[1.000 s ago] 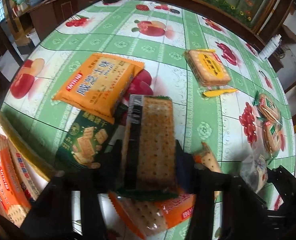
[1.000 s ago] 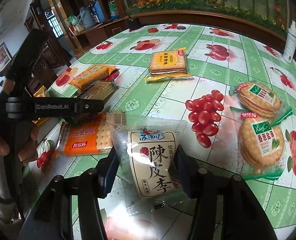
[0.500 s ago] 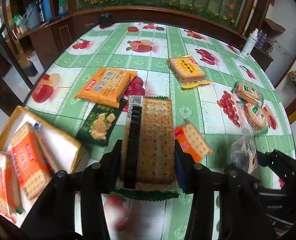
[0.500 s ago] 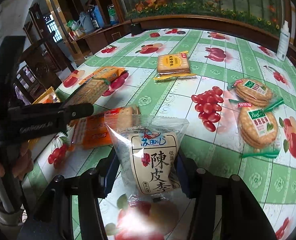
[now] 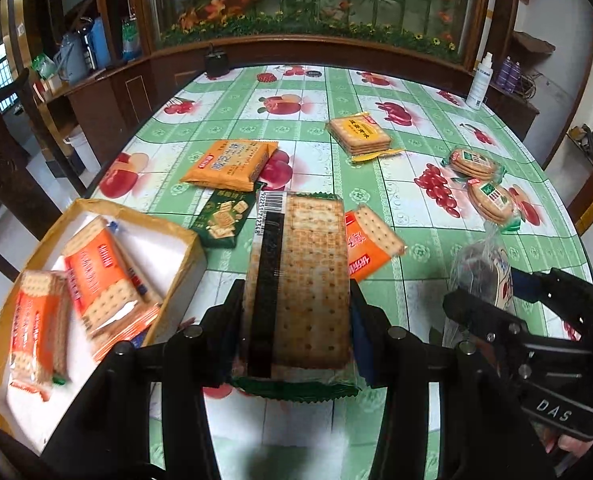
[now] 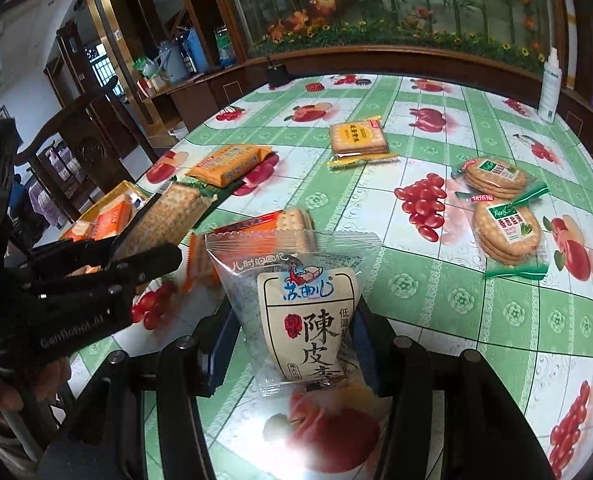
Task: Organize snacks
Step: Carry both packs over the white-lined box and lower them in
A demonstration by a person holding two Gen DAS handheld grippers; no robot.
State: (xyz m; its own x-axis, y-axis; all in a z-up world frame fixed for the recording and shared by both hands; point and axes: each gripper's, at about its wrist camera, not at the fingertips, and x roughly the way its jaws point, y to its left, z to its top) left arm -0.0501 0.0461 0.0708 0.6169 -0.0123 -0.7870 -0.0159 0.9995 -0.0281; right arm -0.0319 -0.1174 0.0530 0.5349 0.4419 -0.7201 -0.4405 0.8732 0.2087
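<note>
claw (image 5: 296, 312) gripping cracker pack (image 5: 298, 280), box (image 5: 176, 268) beside

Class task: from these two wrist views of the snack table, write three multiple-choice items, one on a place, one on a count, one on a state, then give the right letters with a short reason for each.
1. Where is the box in the left wrist view?
A. at the table's far edge
B. at the left, by the table's near edge
C. at the right, by the round crackers

2. How many round cracker packs lie on the table?
A. two
B. four
C. none

3. What is the right gripper doing?
A. hanging open and empty
B. shut on a clear pouch
C. shut on the spray bottle

Key: 1 B, the box sits low left in that view. 2 A, two lie side by side at the right. 3 B, the jaws press the pouch's sides.
</note>
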